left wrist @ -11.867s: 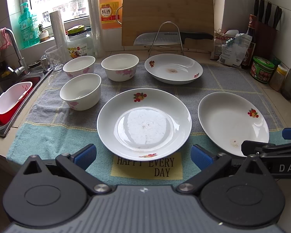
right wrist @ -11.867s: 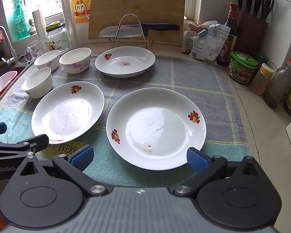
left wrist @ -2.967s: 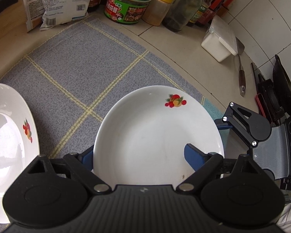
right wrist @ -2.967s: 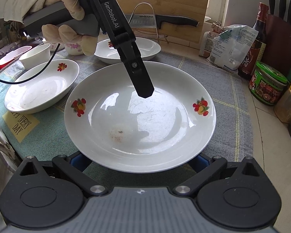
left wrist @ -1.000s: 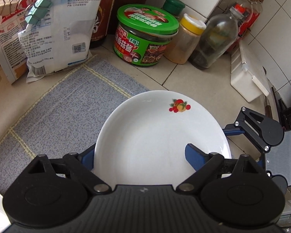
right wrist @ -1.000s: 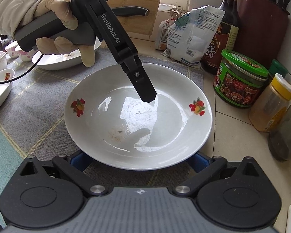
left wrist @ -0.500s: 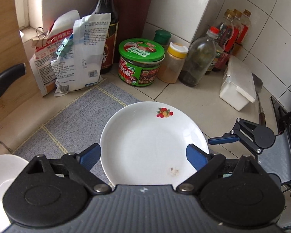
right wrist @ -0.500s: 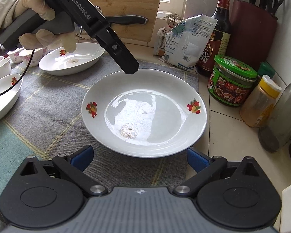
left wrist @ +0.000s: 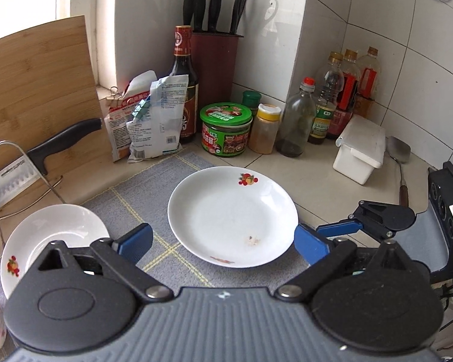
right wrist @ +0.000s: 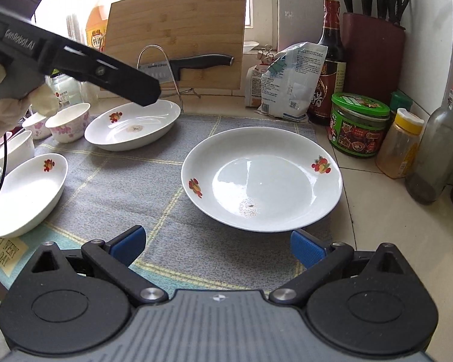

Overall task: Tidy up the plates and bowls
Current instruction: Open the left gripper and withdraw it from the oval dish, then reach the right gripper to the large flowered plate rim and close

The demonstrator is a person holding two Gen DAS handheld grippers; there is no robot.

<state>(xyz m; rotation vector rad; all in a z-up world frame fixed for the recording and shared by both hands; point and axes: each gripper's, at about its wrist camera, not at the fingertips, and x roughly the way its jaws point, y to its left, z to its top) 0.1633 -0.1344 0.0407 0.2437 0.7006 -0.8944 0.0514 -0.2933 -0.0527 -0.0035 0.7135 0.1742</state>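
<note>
Right wrist: plate (right wrist: 274,181) on mat (right wrist: 130,181)

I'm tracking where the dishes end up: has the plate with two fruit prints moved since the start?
Yes. The plate has gone from the towel's front middle to its far right corner, now close beside the green-lidded jar and overhanging the towel edge.

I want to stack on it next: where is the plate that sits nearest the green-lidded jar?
The plate lies at the right end of the grey mat, just left of the green-lidded jar, centred ahead of both open grippers.
</note>
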